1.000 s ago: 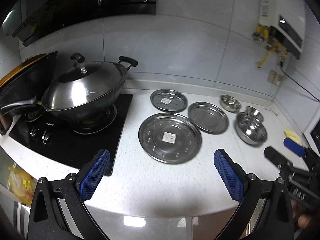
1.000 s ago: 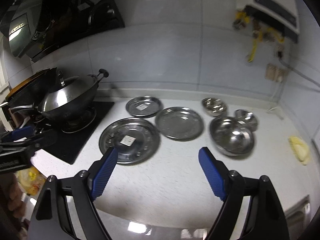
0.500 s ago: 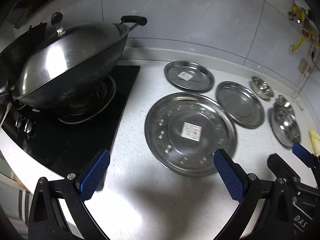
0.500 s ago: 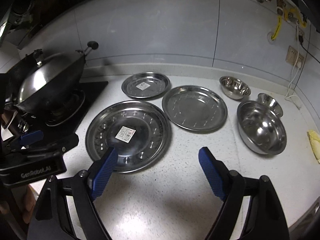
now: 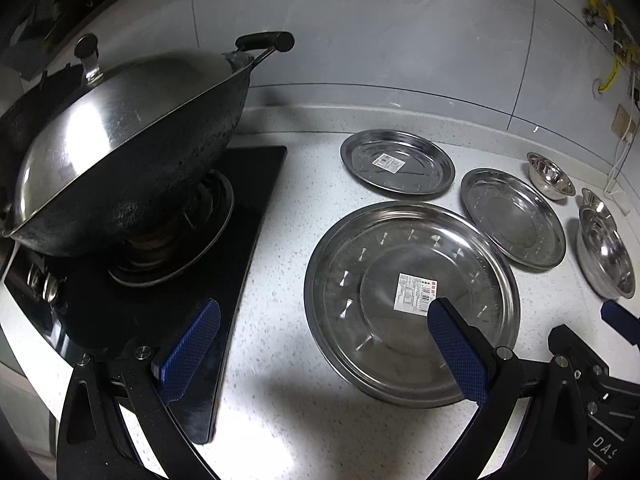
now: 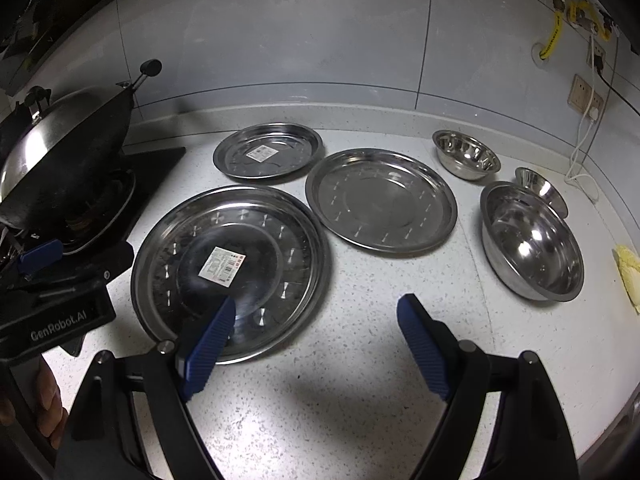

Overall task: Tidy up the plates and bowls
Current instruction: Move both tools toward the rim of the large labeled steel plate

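Three round steel plates (image 6: 382, 200) and three shiny bowls (image 6: 532, 242) lie on the speckled bench (image 6: 360, 380); both grippers, left (image 5: 320, 350) and right (image 6: 316, 344), hover above, ribbed blue jaws wide, empty.

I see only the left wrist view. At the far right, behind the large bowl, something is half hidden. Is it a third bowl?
Observer: Yes. The right wrist view shows a small bowl standing upright just behind the large bowl.
Operator: Are the right tongs holding anything?
Observer: No. The right tongs are open and empty, with one finger over the near rim of the largest plate.
Operator: Is there anything further right than the bowls?
Observer: A yellow, cloth-like thing lies on the counter at the picture's edge. I cannot tell what it is.
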A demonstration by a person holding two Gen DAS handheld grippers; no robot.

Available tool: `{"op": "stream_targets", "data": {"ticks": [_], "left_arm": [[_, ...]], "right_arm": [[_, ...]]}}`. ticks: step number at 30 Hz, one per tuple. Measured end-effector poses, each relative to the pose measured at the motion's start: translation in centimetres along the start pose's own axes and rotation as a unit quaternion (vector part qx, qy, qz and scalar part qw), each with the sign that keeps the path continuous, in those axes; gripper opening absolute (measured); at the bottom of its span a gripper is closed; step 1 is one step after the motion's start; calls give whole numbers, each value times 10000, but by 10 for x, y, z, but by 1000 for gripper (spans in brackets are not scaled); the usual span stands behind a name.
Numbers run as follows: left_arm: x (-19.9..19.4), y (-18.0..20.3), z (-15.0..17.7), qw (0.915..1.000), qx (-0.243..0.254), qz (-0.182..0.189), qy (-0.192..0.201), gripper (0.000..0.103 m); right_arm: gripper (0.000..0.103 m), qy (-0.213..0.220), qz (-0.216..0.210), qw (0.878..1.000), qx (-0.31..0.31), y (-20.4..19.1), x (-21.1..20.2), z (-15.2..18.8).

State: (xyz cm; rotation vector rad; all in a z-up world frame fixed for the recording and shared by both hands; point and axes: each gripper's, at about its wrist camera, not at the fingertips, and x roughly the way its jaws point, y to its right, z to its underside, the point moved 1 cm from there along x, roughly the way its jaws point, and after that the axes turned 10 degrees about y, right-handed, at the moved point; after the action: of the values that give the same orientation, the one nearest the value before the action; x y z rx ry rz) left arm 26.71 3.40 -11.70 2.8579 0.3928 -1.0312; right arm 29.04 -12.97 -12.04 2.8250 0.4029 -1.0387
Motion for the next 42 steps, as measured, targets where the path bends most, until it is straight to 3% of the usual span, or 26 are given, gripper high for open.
{"op": "stream_targets", "data": {"ticks": [16, 25, 37, 39, 42], "left_arm": [[18, -6, 3, 9991, 150, 123, 382, 102], [31, -11, 5, 9992, 107, 211, 313, 102], [75, -2, 4, 9976, 97, 556, -411, 102], [81, -1, 5, 9969, 61, 600, -503, 102], [92, -1, 7, 9950, -12, 705, -709, 102]], "right_arm": [[83, -82, 85, 9999, -68, -17, 37, 1], [83, -156, 95, 9998, -40, -21, 51, 1], [81, -491, -76, 9983, 297, -1, 78, 1], [78, -555, -142, 9977, 367, 3, 83, 2], [62, -696, -271, 9962, 457, 8, 91, 3]]}}
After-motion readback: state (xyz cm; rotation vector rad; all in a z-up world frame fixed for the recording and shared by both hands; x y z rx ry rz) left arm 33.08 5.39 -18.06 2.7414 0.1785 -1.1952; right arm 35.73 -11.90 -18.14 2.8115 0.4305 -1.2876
